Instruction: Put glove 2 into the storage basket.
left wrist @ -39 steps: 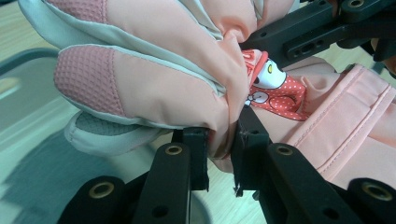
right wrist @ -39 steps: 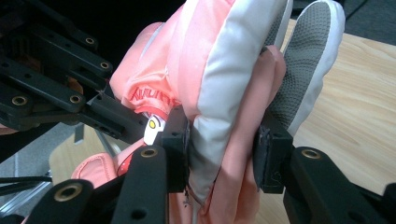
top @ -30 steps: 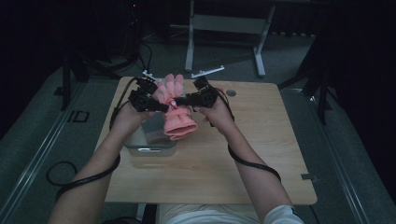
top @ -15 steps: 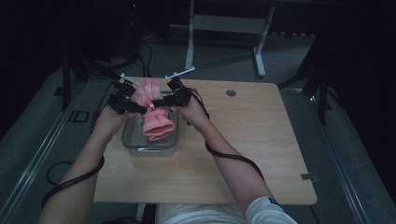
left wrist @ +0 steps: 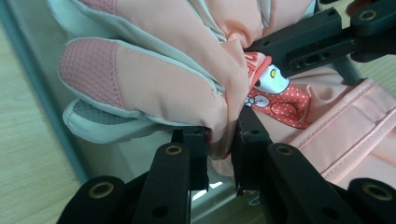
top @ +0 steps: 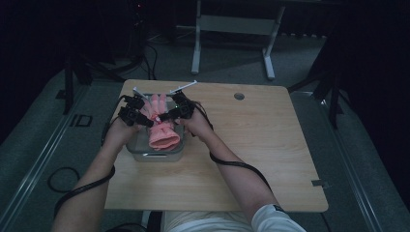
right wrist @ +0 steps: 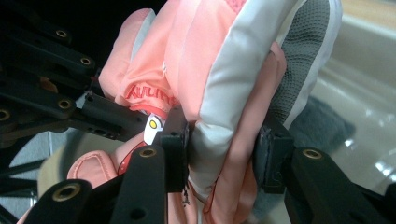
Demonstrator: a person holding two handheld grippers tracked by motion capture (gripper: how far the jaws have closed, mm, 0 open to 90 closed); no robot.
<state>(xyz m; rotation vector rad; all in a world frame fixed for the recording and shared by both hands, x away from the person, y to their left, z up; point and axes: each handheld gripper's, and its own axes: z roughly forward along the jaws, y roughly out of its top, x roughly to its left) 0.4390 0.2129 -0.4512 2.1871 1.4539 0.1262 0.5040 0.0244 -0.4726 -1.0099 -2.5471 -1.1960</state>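
So the person has a pink glove [top: 162, 126] pinched from both sides and it's sitting right over the grey metal tray [top: 155, 155] at the near-left part of the wooden table [top: 251, 159]. The cuff end looks already down inside the tray, while the glove's fingers point toward the tray's far rim.

The left gripper [left wrist: 219, 140] is clamped nearly shut on a thin fold of the glove by the cartoon patch, its jaws squeezed almost together with just fabric between. The right gripper [right wrist: 219, 154] has its jaws partway apart, closed around a thicker bunch of the glove, where the pink and white-grey panels meet.

Looks like the step in hand is lowering the glove into the tray. Next move probably calls for settling it flat on the tray's floor, keeping the fingers inside the far rim, then opening both sets of jaws and lifting straight up so the fabric doesn't snag and get dragged back out.
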